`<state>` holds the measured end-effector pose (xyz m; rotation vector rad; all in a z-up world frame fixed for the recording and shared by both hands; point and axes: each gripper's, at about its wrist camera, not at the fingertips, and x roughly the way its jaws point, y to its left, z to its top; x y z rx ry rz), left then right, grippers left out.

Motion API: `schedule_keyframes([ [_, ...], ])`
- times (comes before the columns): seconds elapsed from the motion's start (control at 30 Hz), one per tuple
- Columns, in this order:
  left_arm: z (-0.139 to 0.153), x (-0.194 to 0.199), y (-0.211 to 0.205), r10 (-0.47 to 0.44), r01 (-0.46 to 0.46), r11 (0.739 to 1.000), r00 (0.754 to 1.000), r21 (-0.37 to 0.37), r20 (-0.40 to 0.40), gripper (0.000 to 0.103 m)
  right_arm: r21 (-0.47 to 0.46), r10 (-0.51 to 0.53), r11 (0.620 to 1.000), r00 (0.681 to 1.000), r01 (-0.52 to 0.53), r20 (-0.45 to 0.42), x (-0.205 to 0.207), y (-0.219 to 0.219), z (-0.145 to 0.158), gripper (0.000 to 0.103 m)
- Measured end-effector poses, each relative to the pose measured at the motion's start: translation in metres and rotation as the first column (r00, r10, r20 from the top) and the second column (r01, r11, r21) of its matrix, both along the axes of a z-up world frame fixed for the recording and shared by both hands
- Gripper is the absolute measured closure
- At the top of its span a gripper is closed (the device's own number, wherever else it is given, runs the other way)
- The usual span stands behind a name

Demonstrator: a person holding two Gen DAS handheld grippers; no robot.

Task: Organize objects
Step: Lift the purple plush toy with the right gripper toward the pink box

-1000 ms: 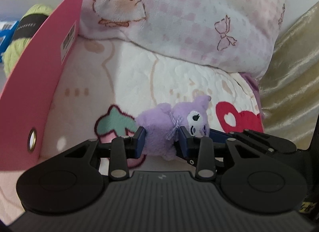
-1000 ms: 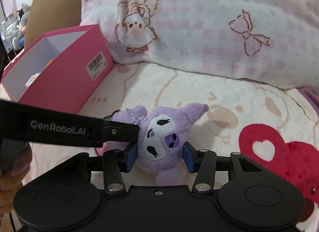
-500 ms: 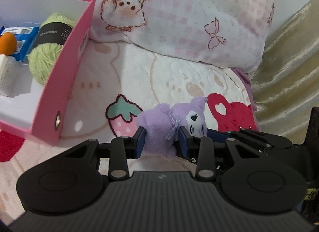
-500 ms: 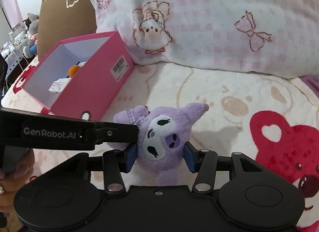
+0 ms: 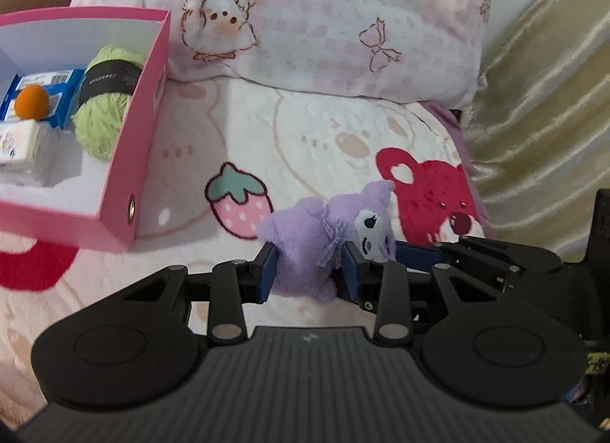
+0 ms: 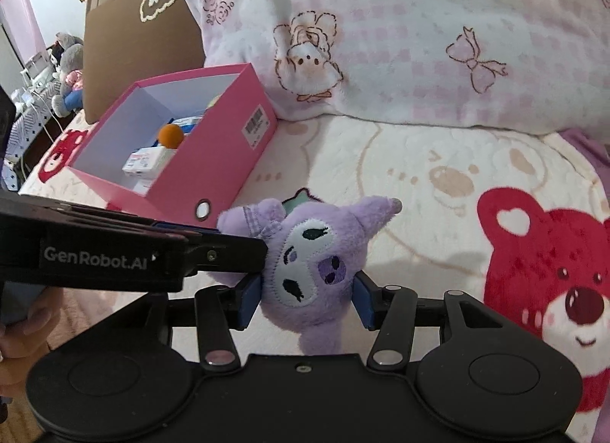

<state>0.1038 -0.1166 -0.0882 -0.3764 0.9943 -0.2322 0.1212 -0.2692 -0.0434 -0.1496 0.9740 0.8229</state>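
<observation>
you held a small purple plush toy (image 5: 305,248) between both grippers, lifted clear above the cream bear-print blanket (image 5: 324,130). your left gripper (image 5: 309,267) was clamped on the toy's body, its blue pads (image 5: 267,269) pressing into the fur on either side, just behind the little checked bow at the neck. your right gripper (image 6: 307,300) was closed on the toy's head, one blue pad against each cheek, with the embroidered white face turned toward its camera and tipped sideways. in the right wrist view, the left gripper's black arm, printed with white lettering, reached in from the left edge to the back of the toy's head, and part of your hand (image 6: 26,325) showed below it.

taking the toy as the landmark: the open pink box (image 5: 141,145) stood on the blanket to its left and a little farther away, well apart from it. inside the box lay a ball of light green yarn (image 5: 103,115) with a dark band, an orange ball (image 5: 31,101) resting on a blue packet (image 5: 65,100), and a small white packet (image 5: 19,142). a strawberry print (image 5: 238,199) lay on the blanket between the box and the toy. a red bear print (image 5: 427,199) lay to the toy's right. behind the toy, a pink-and-white checked pillow (image 5: 324,16) leaned along the far edge of the blanket, and gold fabric (image 5: 541,119) hung farther right.
</observation>
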Motion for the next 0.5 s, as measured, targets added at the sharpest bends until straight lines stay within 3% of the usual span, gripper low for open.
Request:
schedule_keyframes([
  [0.17,0.007,-0.025,0.006,-0.002,0.001,1.000,1.000,-0.016,-0.012,0.069,0.000,0.002,1.000,0.998,-0.002,-0.060,-0.017,-0.001,0.008,0.046],
  [0.5,0.028,-0.062,0.024,-0.031,0.028,0.998,0.999,-0.059,-0.040,0.069,-0.036,0.050,0.998,0.995,-0.053,-0.084,-0.055,0.002,0.035,0.045],
])
